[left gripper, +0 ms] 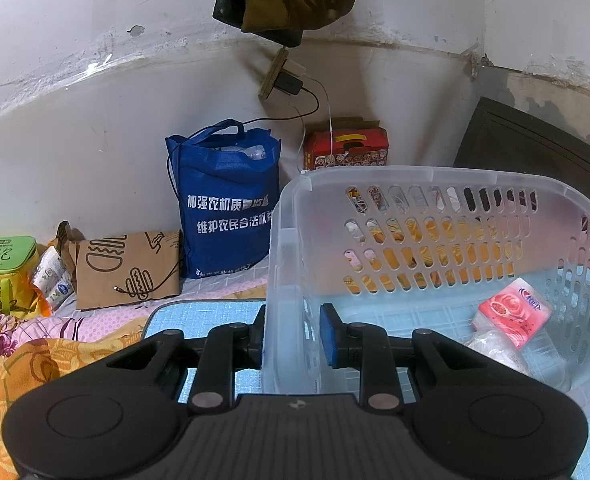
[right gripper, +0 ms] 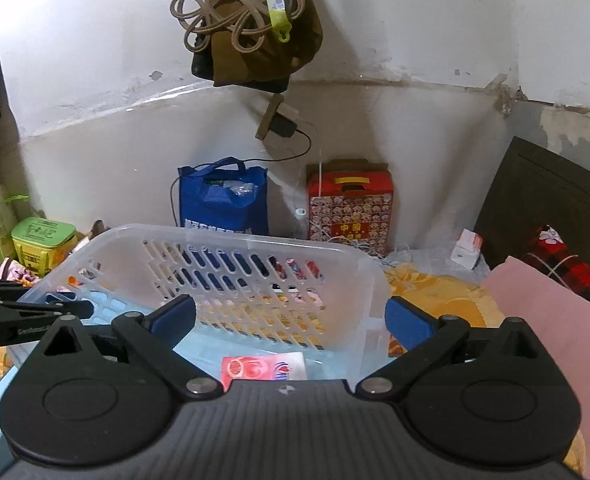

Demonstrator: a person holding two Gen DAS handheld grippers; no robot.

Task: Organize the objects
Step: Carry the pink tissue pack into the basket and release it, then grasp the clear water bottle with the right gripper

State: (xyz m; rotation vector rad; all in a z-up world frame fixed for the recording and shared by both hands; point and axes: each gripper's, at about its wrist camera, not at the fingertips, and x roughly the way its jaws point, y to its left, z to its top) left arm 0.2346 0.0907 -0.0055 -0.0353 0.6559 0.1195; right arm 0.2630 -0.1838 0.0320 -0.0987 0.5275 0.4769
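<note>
A clear plastic basket (left gripper: 435, 178) with slotted walls sits on a light blue mat (left gripper: 199, 316). My left gripper (left gripper: 293, 338) straddles the basket's left wall, one blue pad outside and one inside, with a small gap left to the inner pad. A red tissue pack (left gripper: 515, 312) and a clear bag (left gripper: 495, 344) lie in the basket. In the right wrist view my right gripper (right gripper: 291, 322) is open wide and empty over the basket (right gripper: 223, 236), the right finger outside its right corner. The tissue pack (right gripper: 265, 368) lies just below. The left gripper's arm (right gripper: 27, 314) shows at left.
A blue tote bag (left gripper: 227, 204), a red patterned box (left gripper: 347, 148), a brown paper bag (left gripper: 127, 264) and a green box (left gripper: 3, 268) stand along the wall on the bed. A dark headboard (right gripper: 551, 200) and a pink sheet (right gripper: 555, 320) are at right. Cables hang above.
</note>
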